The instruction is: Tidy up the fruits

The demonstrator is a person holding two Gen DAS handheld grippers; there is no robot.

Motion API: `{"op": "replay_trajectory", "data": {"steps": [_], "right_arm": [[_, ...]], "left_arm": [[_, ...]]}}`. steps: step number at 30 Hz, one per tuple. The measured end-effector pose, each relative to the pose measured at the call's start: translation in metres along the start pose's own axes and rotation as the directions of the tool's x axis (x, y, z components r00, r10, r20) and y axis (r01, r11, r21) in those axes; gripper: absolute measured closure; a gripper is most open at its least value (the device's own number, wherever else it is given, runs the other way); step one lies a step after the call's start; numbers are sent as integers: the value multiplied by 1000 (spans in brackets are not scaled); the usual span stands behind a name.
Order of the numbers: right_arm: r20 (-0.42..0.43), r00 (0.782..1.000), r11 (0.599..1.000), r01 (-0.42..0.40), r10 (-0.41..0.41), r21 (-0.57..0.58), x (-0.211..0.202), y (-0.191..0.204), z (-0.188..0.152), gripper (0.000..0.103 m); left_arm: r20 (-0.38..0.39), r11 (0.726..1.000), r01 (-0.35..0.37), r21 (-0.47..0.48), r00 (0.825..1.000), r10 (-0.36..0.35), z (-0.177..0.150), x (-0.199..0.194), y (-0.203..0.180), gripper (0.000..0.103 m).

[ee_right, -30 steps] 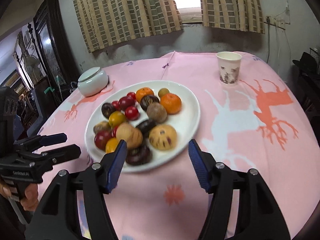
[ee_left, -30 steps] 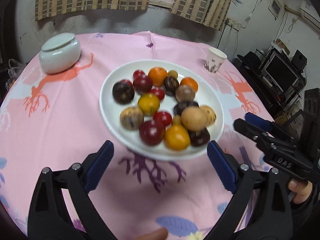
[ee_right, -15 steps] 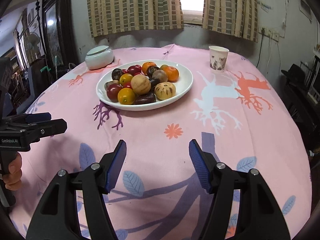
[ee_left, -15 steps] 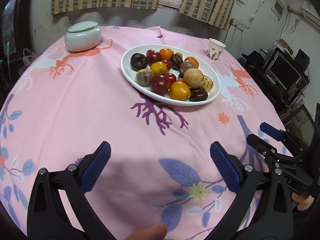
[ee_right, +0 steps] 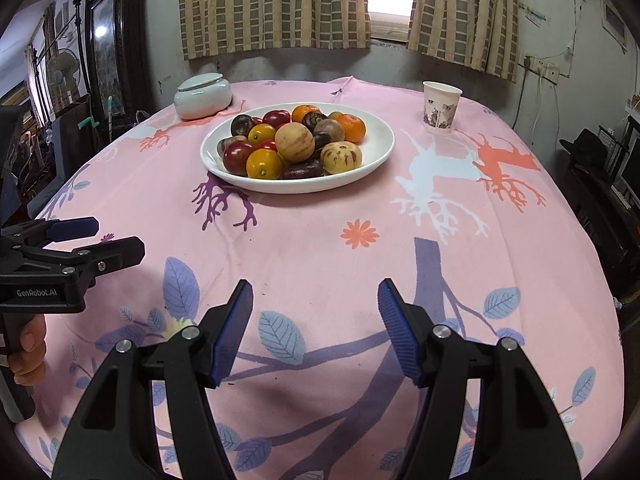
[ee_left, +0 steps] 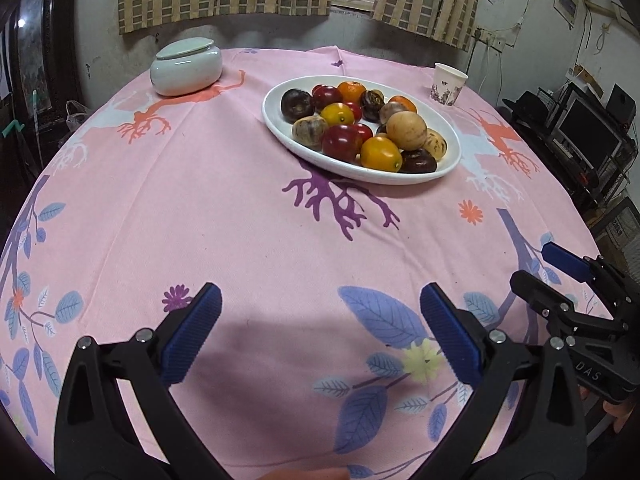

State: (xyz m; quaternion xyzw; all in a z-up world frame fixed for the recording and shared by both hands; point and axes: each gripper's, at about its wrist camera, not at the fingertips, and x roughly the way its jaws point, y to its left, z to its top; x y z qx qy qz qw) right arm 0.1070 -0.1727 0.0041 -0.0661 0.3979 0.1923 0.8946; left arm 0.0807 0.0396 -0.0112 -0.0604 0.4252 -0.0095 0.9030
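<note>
Your left claw [ee_left: 318, 336] and right claw [ee_right: 315, 330] hang spread and empty at the bottom of each frame; the fruit [ee_right: 294, 144] sits heaped on the white plate [ee_right: 376, 152], upper centre, apparently sorted already.

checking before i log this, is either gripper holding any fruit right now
Nothing is held. The left gripper and right gripper are both open and empty above the cloth, well short of the plate of fruit.

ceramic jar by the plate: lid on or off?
On. The white jar sits upright on the pink tablecloth, with its lid seated flat across the mouth in both views. Contents cannot be seen.
</note>
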Motion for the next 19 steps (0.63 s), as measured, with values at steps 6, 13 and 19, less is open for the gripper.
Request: {"op": "replay_trajectory", "data": {"steps": [6, 13, 19], "right_arm": [[-7, 1000, 1000, 14, -14, 12, 1, -3, -3, 38], [-46, 999, 999, 24, -23, 28, 12, -9, -10, 38], [-62, 998, 999, 29, -27, 21, 16, -8, -14, 38]], "left_arm": [[25, 999, -38, 7, 999, 38, -4, 0, -1, 2], [46, 999, -51, -2, 998, 51, -11, 3, -1, 2], [14, 999, -54, -6, 998, 55, -13, 10, -1, 2]]}}
